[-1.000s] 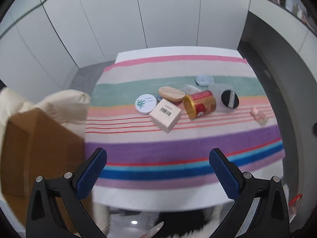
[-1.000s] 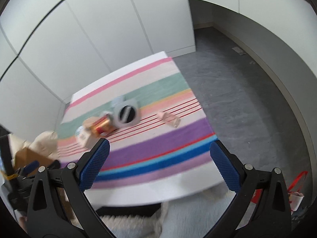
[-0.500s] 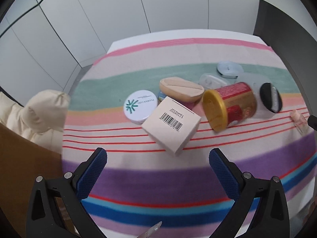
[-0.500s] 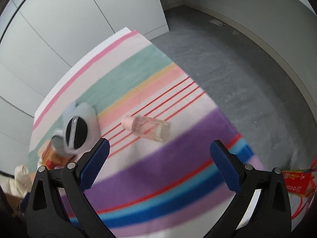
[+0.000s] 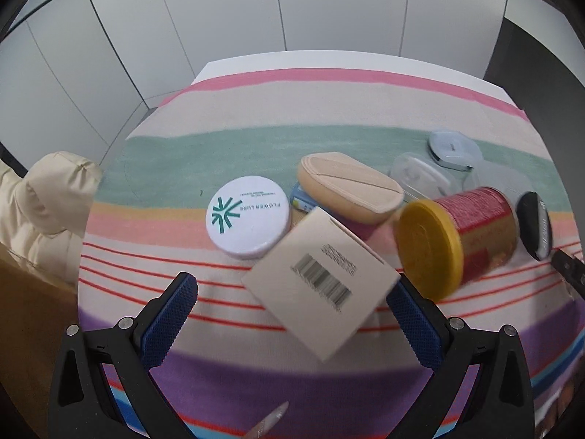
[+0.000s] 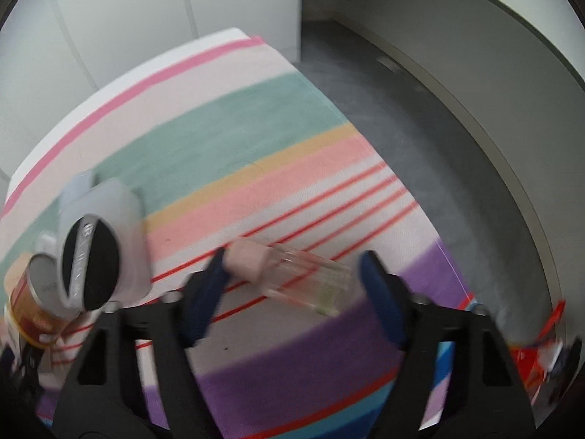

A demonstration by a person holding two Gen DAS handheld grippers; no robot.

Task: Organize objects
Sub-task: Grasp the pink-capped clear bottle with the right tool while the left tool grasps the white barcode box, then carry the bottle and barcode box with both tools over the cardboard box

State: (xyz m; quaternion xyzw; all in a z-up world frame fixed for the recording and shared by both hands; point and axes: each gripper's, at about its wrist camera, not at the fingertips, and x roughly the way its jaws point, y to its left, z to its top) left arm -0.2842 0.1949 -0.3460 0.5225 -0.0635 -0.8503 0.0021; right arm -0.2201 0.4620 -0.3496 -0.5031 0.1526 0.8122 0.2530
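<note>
In the left wrist view a beige carton with a barcode lies tilted on the striped cloth. My left gripper stands open around its near part, pads apart from its sides. In the right wrist view a clear bottle with a pink cap lies on its side on the cloth. My right gripper straddles it and its jaws are closing. The left fingertip is at the cap, and a gap shows at the other end.
Behind the carton lie a white round tin, a beige oval pouch, a red can with a yellow lid, a black round compact and clear cases. A cardboard box and cream padding stand left. The table edge and grey floor lie right.
Both grippers have come down toward the table. The carton now sits between the left jaws. The right jaws have narrowed around the clear bottle.
</note>
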